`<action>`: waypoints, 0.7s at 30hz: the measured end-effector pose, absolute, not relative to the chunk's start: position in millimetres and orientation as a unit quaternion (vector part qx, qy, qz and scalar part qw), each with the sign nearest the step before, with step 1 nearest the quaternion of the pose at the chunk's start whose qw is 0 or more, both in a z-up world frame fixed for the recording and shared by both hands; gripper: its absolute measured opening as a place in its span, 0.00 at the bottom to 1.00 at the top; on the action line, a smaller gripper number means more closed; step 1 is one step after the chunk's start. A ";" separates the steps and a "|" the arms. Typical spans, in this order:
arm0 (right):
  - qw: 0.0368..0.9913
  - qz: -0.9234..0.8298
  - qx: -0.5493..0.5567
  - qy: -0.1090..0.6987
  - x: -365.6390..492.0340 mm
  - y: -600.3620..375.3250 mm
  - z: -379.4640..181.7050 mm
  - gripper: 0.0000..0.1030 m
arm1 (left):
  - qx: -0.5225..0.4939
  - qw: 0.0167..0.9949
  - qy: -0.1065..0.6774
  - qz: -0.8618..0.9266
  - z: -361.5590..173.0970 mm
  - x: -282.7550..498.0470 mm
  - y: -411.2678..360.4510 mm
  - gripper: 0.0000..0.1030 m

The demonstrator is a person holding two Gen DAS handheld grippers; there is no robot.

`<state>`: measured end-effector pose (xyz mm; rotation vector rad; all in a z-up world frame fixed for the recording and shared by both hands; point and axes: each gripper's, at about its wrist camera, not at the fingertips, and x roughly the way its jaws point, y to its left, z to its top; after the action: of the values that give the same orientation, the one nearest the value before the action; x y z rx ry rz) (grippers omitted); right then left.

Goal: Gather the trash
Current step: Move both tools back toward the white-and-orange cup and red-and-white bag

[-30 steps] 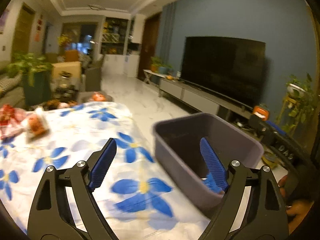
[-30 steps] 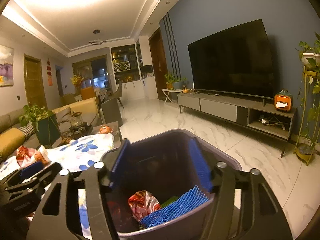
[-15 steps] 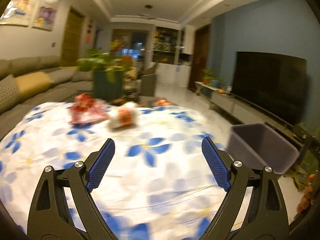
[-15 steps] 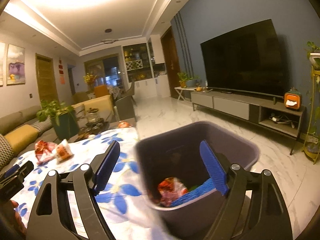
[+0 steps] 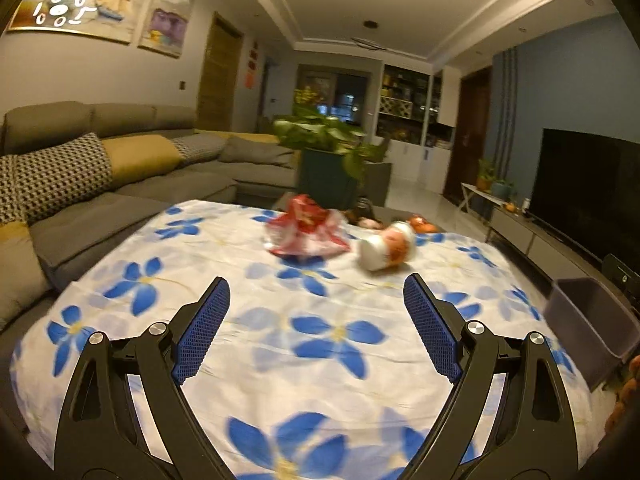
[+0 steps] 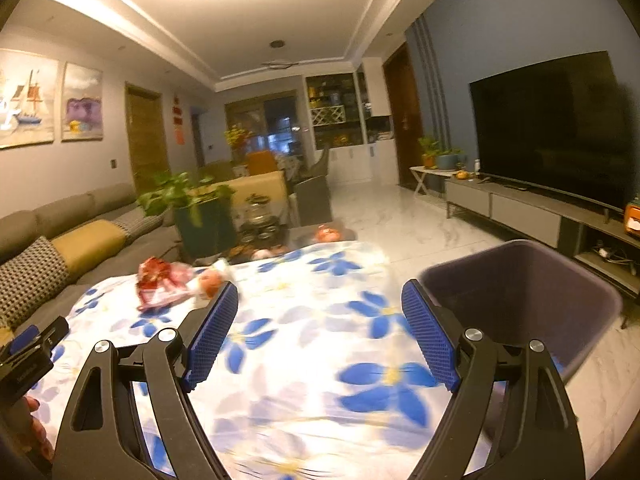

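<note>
A crumpled red and white wrapper (image 5: 306,226) and a tipped white and orange cup (image 5: 388,246) lie at the far side of the table with the blue-flower cloth (image 5: 280,320). My left gripper (image 5: 316,292) hovers open over the cloth, well short of both. In the right wrist view the same wrapper (image 6: 160,284) and cup (image 6: 210,278) sit far left. My right gripper (image 6: 320,296) is open and empty over the cloth. The dark purple bin (image 6: 528,292) stands off the table's right edge; its contents are hidden.
A grey sofa (image 5: 100,184) with cushions runs along the left. A potted plant (image 5: 324,148) and a low table with jars stand beyond the cloth. A TV (image 6: 552,128) on a long cabinet lines the right wall, with marble floor between. The bin (image 5: 592,320) shows at far right.
Both grippers have swung left, away from the bin and toward the table. The wrapper and cup now sit ahead of my left gripper. Both have stayed open.
</note>
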<state>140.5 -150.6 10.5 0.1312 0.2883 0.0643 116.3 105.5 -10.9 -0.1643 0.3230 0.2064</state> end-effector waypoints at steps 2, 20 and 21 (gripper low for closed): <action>0.986 0.045 0.063 0.148 149.2 -134.3 10.6 0.79 | -0.089 0.977 0.161 0.110 -11.5 119.3 119.5 0.85; 0.980 0.054 0.019 0.192 268.5 -13.9 -18.7 0.83 | -0.098 0.973 0.140 0.155 -13.1 175.0 200.2 0.85; 0.980 0.054 0.016 0.192 274.4 -9.9 -20.5 0.83 | -0.101 0.973 0.141 0.154 -12.6 180.8 204.4 0.85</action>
<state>274.4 -9.9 -20.5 0.0322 0.3857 0.1089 180.8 204.4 -12.6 -0.2030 0.2854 0.3118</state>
